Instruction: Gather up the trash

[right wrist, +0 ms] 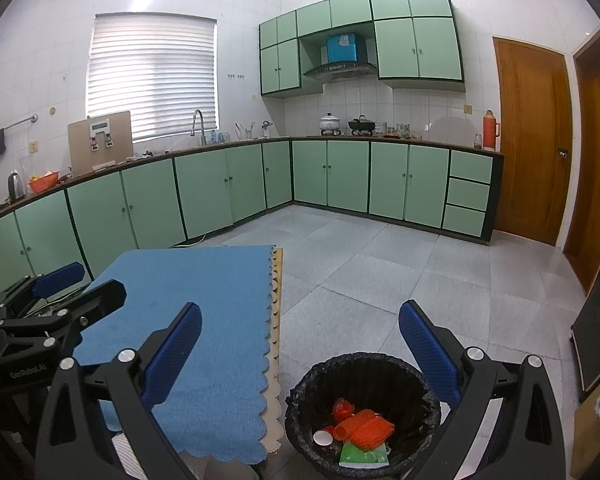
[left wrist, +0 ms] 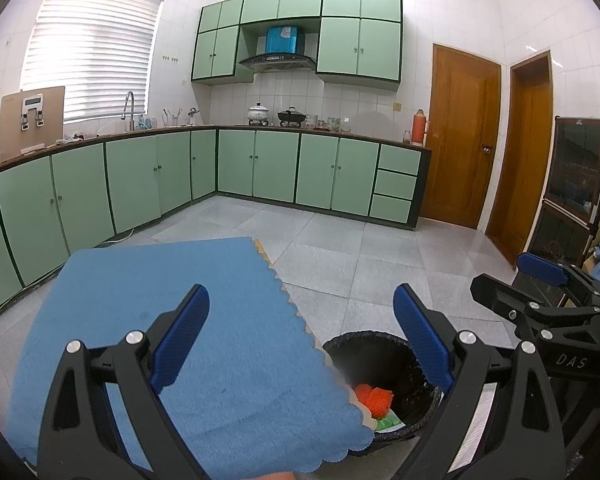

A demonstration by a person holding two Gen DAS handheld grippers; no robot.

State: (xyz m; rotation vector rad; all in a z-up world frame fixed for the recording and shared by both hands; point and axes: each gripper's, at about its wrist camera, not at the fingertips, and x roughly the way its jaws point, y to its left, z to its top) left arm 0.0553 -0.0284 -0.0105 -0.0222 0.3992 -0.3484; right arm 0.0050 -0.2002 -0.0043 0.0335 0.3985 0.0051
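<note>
A round bin with a black liner (right wrist: 364, 412) stands on the floor beside the table; it shows in the left wrist view (left wrist: 384, 364) too. In it lie orange foam netting (right wrist: 364, 428), a green packet (right wrist: 362, 454), a red piece (right wrist: 342, 408) and a white cap (right wrist: 322, 438). The netting shows in the left wrist view (left wrist: 374, 398). My right gripper (right wrist: 300, 352) is open and empty above the bin. My left gripper (left wrist: 302, 340) is open and empty over the table's right edge. The other gripper shows in each view (left wrist: 540, 292) (right wrist: 60, 292).
A table with a blue scalloped cloth (right wrist: 204, 320) (left wrist: 188, 340) is to the left of the bin. Green floor cabinets (right wrist: 332, 176) line the far and left walls. Two wooden doors (right wrist: 532, 140) are on the right. A dark cabinet (left wrist: 576, 196) stands at the right.
</note>
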